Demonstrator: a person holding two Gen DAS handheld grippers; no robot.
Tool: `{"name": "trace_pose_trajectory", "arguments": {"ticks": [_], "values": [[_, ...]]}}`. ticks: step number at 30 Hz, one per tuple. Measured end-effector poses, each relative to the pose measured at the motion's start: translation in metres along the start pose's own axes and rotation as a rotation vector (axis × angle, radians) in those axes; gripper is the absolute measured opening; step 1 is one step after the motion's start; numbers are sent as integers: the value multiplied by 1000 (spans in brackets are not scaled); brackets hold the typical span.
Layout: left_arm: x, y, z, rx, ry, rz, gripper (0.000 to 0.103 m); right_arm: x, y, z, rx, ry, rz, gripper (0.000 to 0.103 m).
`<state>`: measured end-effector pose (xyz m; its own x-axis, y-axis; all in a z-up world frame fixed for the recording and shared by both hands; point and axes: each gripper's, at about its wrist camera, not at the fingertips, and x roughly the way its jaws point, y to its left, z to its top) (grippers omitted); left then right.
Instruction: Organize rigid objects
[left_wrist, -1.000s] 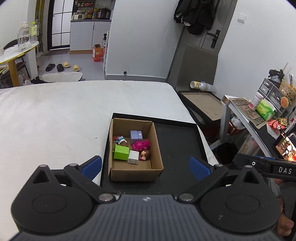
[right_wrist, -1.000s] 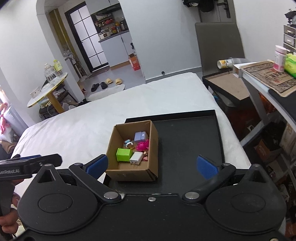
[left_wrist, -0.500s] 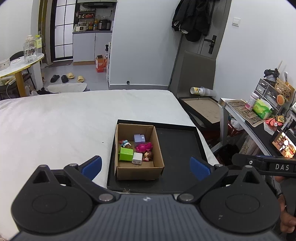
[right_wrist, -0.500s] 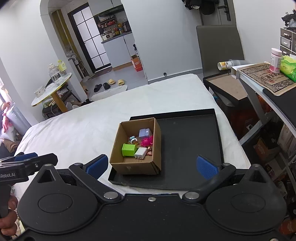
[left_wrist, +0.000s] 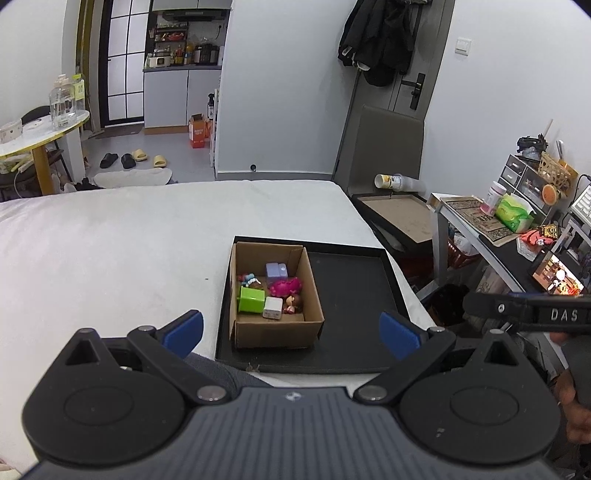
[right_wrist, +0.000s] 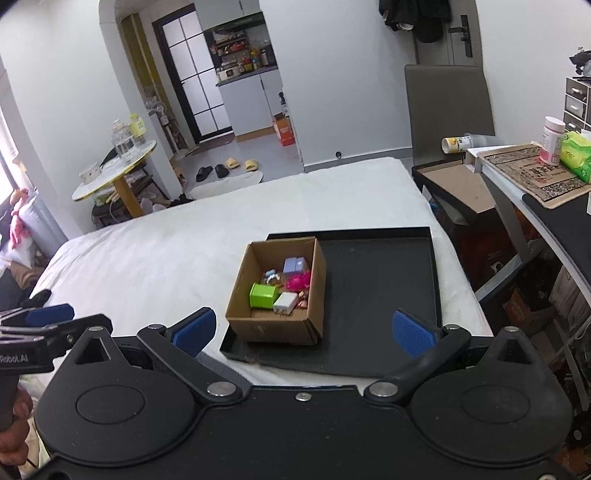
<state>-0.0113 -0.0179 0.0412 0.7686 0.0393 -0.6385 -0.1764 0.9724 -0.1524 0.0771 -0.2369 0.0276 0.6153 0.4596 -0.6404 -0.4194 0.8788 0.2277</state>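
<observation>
Over the last second both wrist views pull back and rise: the open brown cardboard box (left_wrist: 274, 295) sits smaller and further from the fingers than it did, and more of the white bedsheet (left_wrist: 110, 251) shows around it. I read this as both tools withdrawing from the box, so either the toys are all stowed or a fresh approach is being lined up; nothing loose lies on the sheet or the tray, which favours the first.

From left to right: the left gripper (left_wrist: 291, 328) hangs with its blue-padded fingers (left_wrist: 183, 328) spread wide and holding nothing, low over the near edge of the bed. Inside the box, which stands in the left part of the shallow black rectangular tray (left_wrist: 354, 295), lie a lime-green plastic cube (left_wrist: 252, 299), a small white plug-like block (left_wrist: 273, 308), a pale lilac block (left_wrist: 276, 270), a magenta toy (left_wrist: 285, 286) and a few tiny figures. The right gripper (right_wrist: 301, 330) is likewise wide apart and empty, well short of the tray.

The small figures are too tiny to identify. The box's near wall hides its front floor, and the gripper bodies cover the closest strip of bed, so a stray item there could go unseen.
</observation>
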Motion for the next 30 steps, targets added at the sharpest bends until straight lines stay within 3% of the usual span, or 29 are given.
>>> {"name": "trace_pose_trajectory", "arguments": {"ticks": [30], "values": [[4, 5, -6, 3, 23, -7, 101, 0, 17, -8, -23, 26, -1, 103]]}}
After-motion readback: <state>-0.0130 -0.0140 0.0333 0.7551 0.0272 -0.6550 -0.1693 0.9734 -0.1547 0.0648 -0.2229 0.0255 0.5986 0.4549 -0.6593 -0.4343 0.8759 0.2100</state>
